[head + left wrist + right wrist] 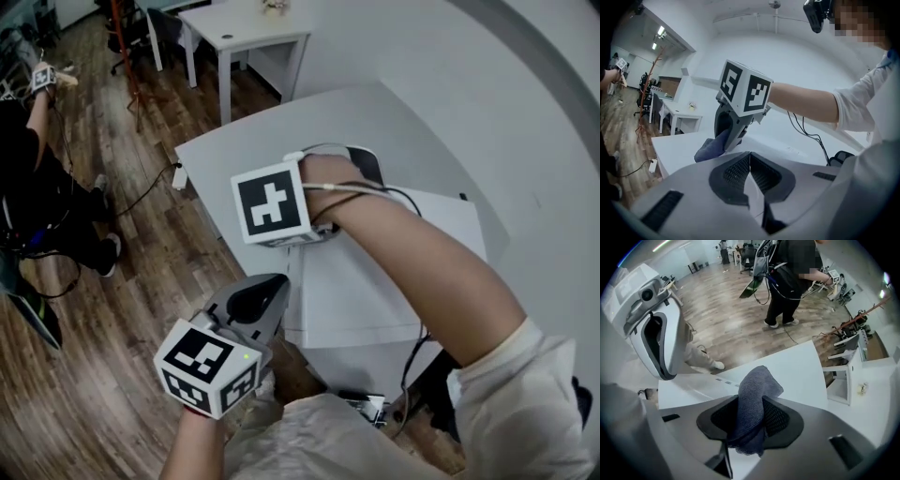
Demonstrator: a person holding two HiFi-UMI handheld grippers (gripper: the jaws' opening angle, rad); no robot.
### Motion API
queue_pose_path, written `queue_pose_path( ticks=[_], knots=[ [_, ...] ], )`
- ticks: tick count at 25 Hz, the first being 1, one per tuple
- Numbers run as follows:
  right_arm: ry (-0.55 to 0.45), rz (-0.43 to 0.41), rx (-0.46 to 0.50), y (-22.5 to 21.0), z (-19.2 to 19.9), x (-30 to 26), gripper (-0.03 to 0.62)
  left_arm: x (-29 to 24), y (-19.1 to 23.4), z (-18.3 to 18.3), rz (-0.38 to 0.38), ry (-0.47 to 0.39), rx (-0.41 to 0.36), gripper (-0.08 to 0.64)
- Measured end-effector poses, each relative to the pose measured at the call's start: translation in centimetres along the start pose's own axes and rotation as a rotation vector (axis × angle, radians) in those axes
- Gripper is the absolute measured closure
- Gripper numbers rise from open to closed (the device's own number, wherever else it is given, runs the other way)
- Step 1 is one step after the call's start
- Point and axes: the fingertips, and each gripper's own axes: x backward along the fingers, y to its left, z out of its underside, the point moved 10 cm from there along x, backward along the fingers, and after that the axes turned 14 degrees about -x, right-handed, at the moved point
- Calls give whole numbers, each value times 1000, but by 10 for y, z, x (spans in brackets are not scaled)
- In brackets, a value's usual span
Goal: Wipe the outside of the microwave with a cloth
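The white microwave (375, 281) stands on a pale table (281, 131). My right gripper (305, 242) points straight down over the left edge of the microwave's top, and its marker cube hides the jaws in the head view. In the right gripper view, that gripper (751, 420) is shut on a blue-grey cloth (757, 390), which bulges out between the pads above the white top (787, 366). The left gripper view shows the same cloth (712, 147) hanging under the right gripper. My left gripper (272, 286) (750, 176) is shut and empty, held low at the microwave's front left corner.
A white desk (248, 28) stands at the back, with a coat stand (131, 56) beside it on the wooden floor. A person (37, 187) (787, 277) stands to the left with cables nearby. A black cable (412, 356) hangs from my right arm.
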Motion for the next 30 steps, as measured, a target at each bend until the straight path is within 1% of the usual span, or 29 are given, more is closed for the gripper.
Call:
queue_pose_path(
  ticks=[2, 5, 8, 10, 14, 18, 21, 23, 25, 28, 30],
  knots=[
    [37, 28, -6, -4, -6, -5, 430, 0, 2, 6, -4, 19, 5, 557],
    [97, 65, 17, -6, -9, -14, 430, -3, 1, 16, -10, 49, 0, 557],
    [124, 120, 17, -9, -6, -16, 430, -8, -1, 21, -9, 65, 1, 557],
    [133, 141, 6, -8, -2, -16, 430, -10, -2, 21, -3, 58, 6, 557],
    [163, 132, 15, 1, -1, -18, 436, -6, -2, 26, -8, 22, 39, 557],
    [220, 132, 75, 16, -5, -24, 437, 5, 3, 41, -18, 30, 76, 557],
    [259, 113, 115, 27, -12, -31, 437, 15, 5, 53, -21, 43, 96, 557],
    [271, 88, 123, 34, -17, -35, 437, 21, 8, 58, -21, 51, 104, 557],
    [269, 52, 114, 45, -23, -38, 437, 28, 11, 62, -25, 58, 108, 557],
    [257, -21, 73, 64, -27, -40, 437, 35, 13, 66, -28, 61, 121, 557],
    [251, -49, 55, 77, -26, -43, 437, 36, 13, 68, -22, 67, 126, 557]
  ],
)
